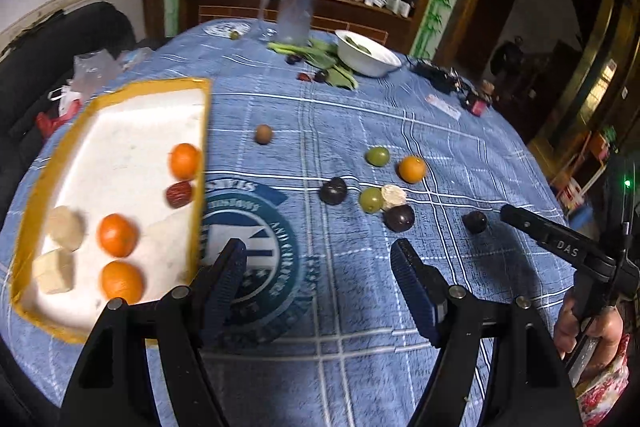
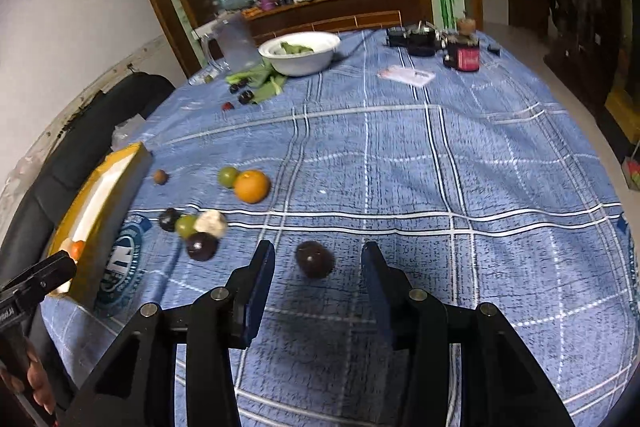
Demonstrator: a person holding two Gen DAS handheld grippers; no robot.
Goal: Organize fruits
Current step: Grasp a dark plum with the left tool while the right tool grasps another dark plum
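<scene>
The right gripper [image 2: 318, 277] has its fingers parted with a dark plum [image 2: 315, 259] lying on the table [image 2: 440, 187] between the tips and a little ahead of them; neither finger touches it. The left gripper [image 1: 318, 267] is spread wide over bare cloth beside the tray [image 1: 202, 163], holding nothing.

The plum is round and sits free on a soft tablecloth, so a finger that lands off-centre would likely nudge it and send it rolling, perhaps toward the cluster to its left: another dark plum [image 2: 201, 246], a green fruit [image 2: 186, 225] and a pale chunk [image 2: 211, 222] that touch one another. A hard squeeze could bruise it. The tray already carries three oranges [image 1: 118, 235], a red date [image 1: 179, 194] and pale blocks crowded at the near end, so a plum dropped from a height might bounce or knock them about. The two grippers are close; in the left view the right one's finger [image 1: 560, 241] reaches in from the side, and a swing toward the tray could clip the left.

The tray shows only as a tilted edge in the right view, most of its contents hidden. The picture is smeared at the tray in both views. The small brown fruit [image 1: 263, 134] near the tray's corner may be a kiwi or a longan; I cannot tell which. Small dark fruits by the white bowl [image 1: 368, 57] are too distant to name.
</scene>
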